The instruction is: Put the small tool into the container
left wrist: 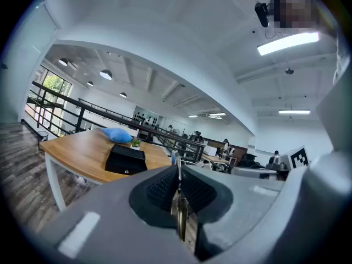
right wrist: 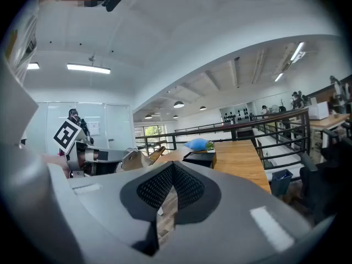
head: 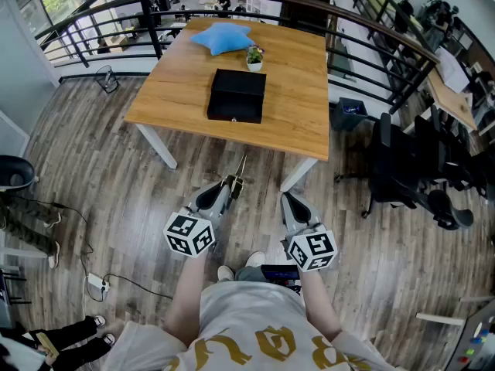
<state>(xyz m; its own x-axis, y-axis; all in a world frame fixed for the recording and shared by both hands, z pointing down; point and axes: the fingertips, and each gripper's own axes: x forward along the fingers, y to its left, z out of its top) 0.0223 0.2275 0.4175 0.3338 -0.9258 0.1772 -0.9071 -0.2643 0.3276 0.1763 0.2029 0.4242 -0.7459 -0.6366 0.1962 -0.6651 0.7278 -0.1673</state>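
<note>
A black box (head: pixel 237 95) stands shut on the wooden table (head: pixel 302 122), ahead of both grippers. My left gripper (head: pixel 230 182) is shut on a thin metal tool (head: pixel 240 168) whose tip points toward the table's near edge. In the left gripper view the tool (left wrist: pixel 178 194) stands edge-on, pinched in the pads, and the black box (left wrist: pixel 125 159) lies ahead to the left. My right gripper (head: pixel 288 199) hangs over the floor beside it, shut with nothing in it. In the right gripper view the pads (right wrist: pixel 188 187) meet at their tips, with the black box (right wrist: pixel 199 158) beyond.
A blue star-shaped cushion (head: pixel 224 37) and a small potted plant (head: pixel 254 57) sit behind the box. A dark railing (head: pixel 363 22) curves round the table's far side. A black office chair (head: pixel 402 168) stands at the right. Cables (head: pixel 97 280) lie on the wood floor at the left.
</note>
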